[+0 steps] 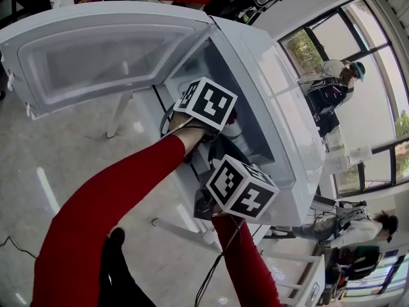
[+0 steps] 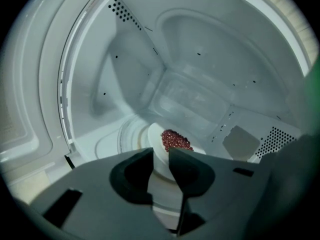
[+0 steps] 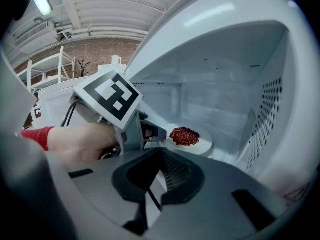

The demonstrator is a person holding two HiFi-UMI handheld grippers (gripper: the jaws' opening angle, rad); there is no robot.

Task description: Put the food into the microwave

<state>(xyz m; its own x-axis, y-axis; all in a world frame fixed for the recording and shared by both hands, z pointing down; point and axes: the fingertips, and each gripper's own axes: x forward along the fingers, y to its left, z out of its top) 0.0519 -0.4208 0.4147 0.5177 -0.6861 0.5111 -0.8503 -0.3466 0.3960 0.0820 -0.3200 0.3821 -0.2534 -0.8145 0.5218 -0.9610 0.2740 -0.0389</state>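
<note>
Task is nearly done. The microwave (image 1: 281, 107) stands w/ its door (image 1: 96, 56) swung wide open, and the left tool (image 2: 160, 156) reaches deep into the cavity. Its jaws are drawn close and pinch the near rim of the white plate (image 2: 154, 136). The plate runs fwd from between the jaws, w/ the heap of red food (image 2: 176, 140) just beyond the tool's tips and slightly to their right.

In the right gripper view the plate looks flat on the cavity floor, approx. mid-cavity. Its underside isn't visible, so it may be resting there or held a touch above it; can't be sure which.

The right tool (image 3: 160, 154) is pressed together and empty. It sits at the cavity mouth, behind the left tool and to its right. The plate lies ahead of it, past the left tool's tips.

Done so far: door open, food inside the cavity.

Left to do, as I judge it:
- Confirm the plate is seated.
- Let go of the rim.
- Draw the left tool straight back w/o dragging the plate along.
- Shut the door, which hangs off to the left tool's left w/ neither tool touching it.
</note>
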